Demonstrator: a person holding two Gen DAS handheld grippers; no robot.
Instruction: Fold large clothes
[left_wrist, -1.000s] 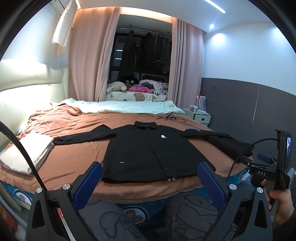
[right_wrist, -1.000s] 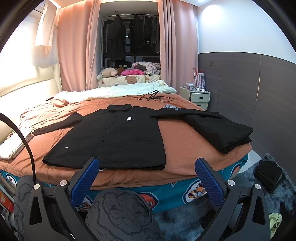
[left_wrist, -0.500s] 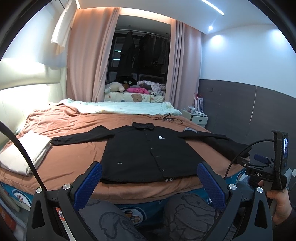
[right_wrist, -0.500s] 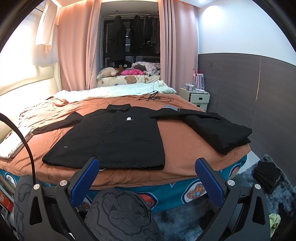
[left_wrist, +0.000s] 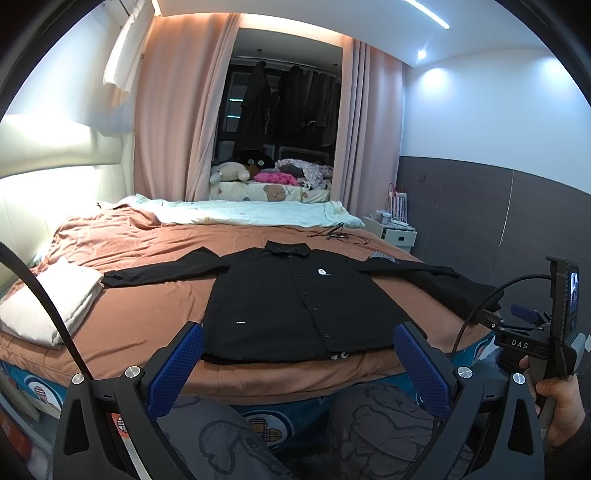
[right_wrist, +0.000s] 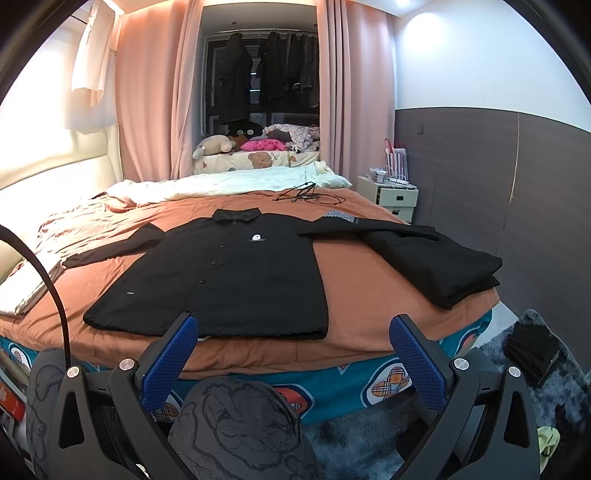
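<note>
The black shirt (right_wrist: 229, 273) lies buttoned and face-up on the brown bedspread (right_wrist: 354, 295), hem at the near edge, sleeves spread, ready for a first fold. Nearest, the left gripper (left_wrist: 295, 365) and right gripper (right_wrist: 295, 354) hang spread wide and empty (neither touches cloth). Farther right sits a folded black garment (right_wrist: 436, 262). Since a second ago the left view has dipped slightly; nothing else moved.

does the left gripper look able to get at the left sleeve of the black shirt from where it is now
Probably yes. The left gripper is open and empty at the near edge of the bed, and the black shirt lies flat with its left sleeve spread on bare brown bedspread. Only the folded white cloth lies nearby, apart from it.
</note>
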